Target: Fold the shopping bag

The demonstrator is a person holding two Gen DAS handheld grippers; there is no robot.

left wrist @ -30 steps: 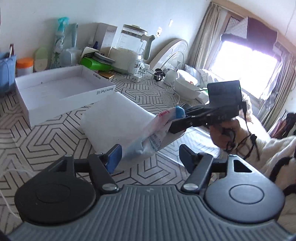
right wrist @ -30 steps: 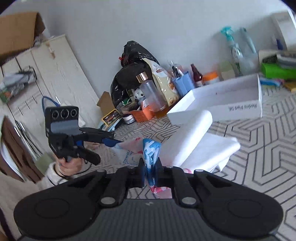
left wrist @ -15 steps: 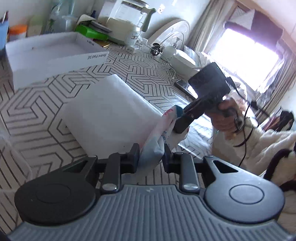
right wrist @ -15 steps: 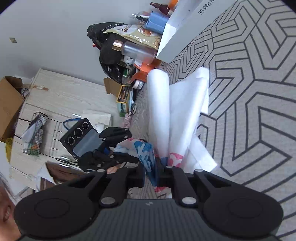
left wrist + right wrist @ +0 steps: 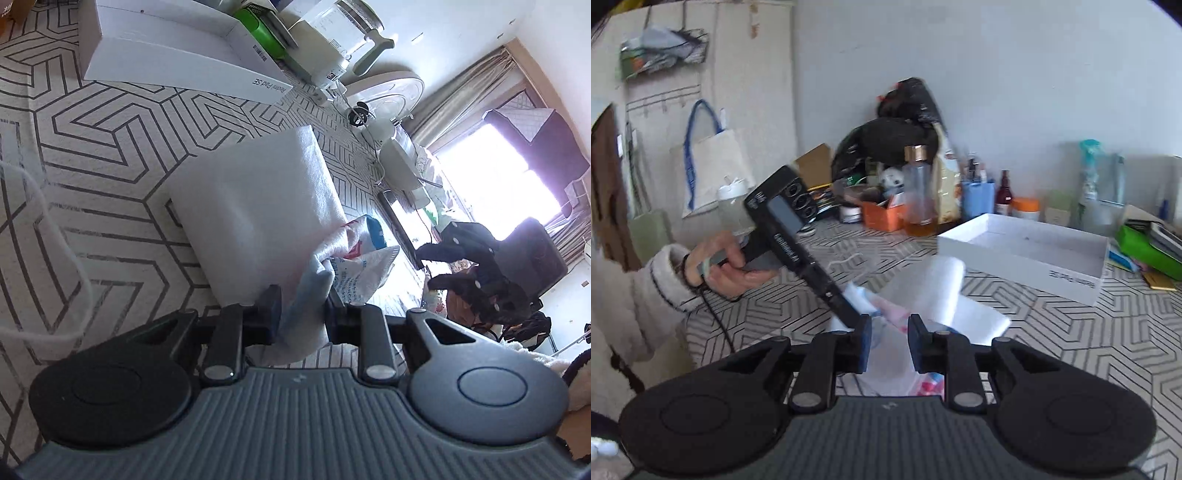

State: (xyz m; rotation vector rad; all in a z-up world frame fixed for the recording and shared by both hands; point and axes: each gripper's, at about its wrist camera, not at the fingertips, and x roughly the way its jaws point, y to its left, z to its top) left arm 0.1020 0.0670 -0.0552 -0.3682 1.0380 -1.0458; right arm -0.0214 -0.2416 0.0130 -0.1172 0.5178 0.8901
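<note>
The shopping bag [image 5: 258,218] lies on the table [image 5: 92,155] with the zigzag lines; most of it is a flat white slab, and its printed end is bunched up at the near side. The left gripper [image 5: 301,308] is pinching that bunched end, with cloth squeezed tight between its two fingers. The right gripper [image 5: 888,332] is opening its jaws; the bag shows in the gap between them, but the pads do not seem to press on it (the picture is a bit blurry there, so this is my best guess). In the left camera the right gripper [image 5: 424,266] sits off to the side, near the printed end but not on it.

I think the step now is to let go with the right and keep hold with the left, so the fold stays put.

To do it well: keep the left pinch firm and low, so the bunch does not spring open; let the right jaws go wide before pulling away, so no cloth gets dragged along; pull the right hand straight back, not sideways.

Then the bunched end should be laid flat over the white slab, edges lined up; the cloth is soft and floppy, so slow moves are best. Watch the white box [image 5: 177,62] behind the bag; do not bump it.
</note>
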